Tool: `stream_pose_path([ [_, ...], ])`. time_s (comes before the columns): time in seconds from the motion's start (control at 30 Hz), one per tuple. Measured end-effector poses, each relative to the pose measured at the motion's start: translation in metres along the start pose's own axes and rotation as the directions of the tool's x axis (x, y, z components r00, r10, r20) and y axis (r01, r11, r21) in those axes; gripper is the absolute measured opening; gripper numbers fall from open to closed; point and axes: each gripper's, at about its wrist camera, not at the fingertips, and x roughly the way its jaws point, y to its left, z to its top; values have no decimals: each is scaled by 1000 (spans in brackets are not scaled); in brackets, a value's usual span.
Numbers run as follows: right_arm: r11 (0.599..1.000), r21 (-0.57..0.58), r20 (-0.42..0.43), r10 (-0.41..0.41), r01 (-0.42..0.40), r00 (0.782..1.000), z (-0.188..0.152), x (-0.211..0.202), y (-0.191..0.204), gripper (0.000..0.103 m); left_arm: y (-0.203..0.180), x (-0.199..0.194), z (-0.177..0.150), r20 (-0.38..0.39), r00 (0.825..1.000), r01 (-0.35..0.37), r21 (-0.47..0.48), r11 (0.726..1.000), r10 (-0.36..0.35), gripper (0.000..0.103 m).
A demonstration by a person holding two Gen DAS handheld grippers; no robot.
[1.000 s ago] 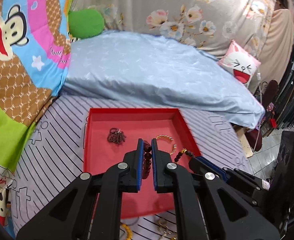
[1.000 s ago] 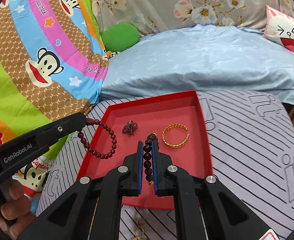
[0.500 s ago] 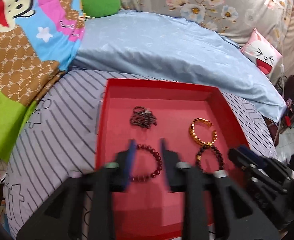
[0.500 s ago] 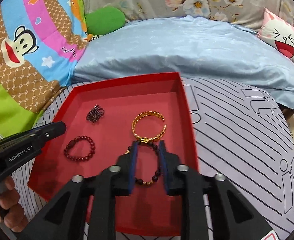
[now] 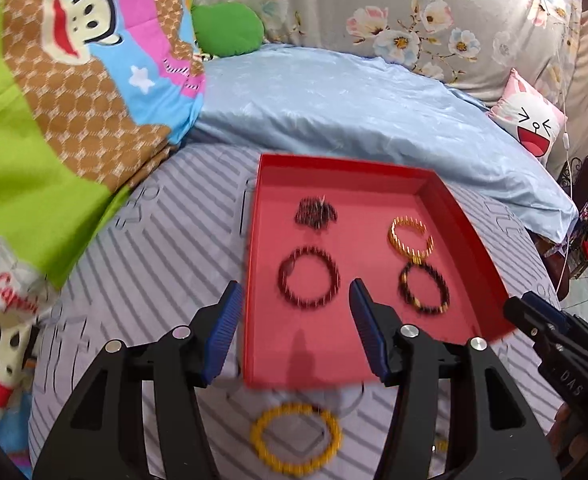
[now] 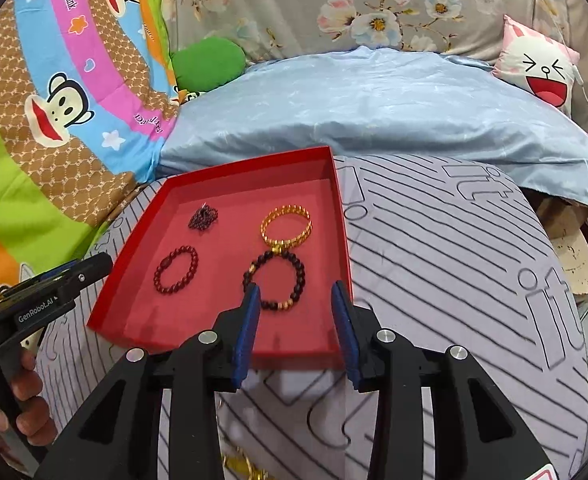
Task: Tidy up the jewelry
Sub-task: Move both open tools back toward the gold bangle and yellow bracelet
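A red tray [image 5: 334,164] lies on the striped bed cover. In it are a dark red bead bracelet [image 5: 336,276], a dark bead bracelet with gold beads [image 5: 444,292], a gold bangle [image 5: 394,236] and a small dark chain heap [image 5: 316,213]. My left gripper [image 5: 296,292] hangs over the tray's near left edge, its jaws opening and holding nothing. My right gripper [image 6: 296,292] hovers over the tray's near right corner, jaws opening too, with the dark bracelet [image 6: 300,276] lying flat beyond its tips. A yellow bead bracelet [image 5: 256,436] lies on the cover below the tray.
A light blue quilt [image 6: 374,104] is bunched behind the tray, with a cartoon blanket [image 6: 54,100] on the left and a pink face cushion [image 6: 538,68] at the far right. A hand [image 6: 26,400] holds the left gripper's handle. A small gold piece [image 6: 242,466] lies near the bottom edge.
Both grippers were shut on bead bracelets, let them go into the tray and have drawn back toward its near edge. The two bracelets now lie flat on the tray floor.
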Motion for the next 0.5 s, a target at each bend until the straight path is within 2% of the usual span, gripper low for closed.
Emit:
stream_pose_path([
  [0.5,999,-31,-98,1,-4,995,-83,-36,-3,36,-4,-36,-80,-79,997,2,-5,1000,-2,53],
])
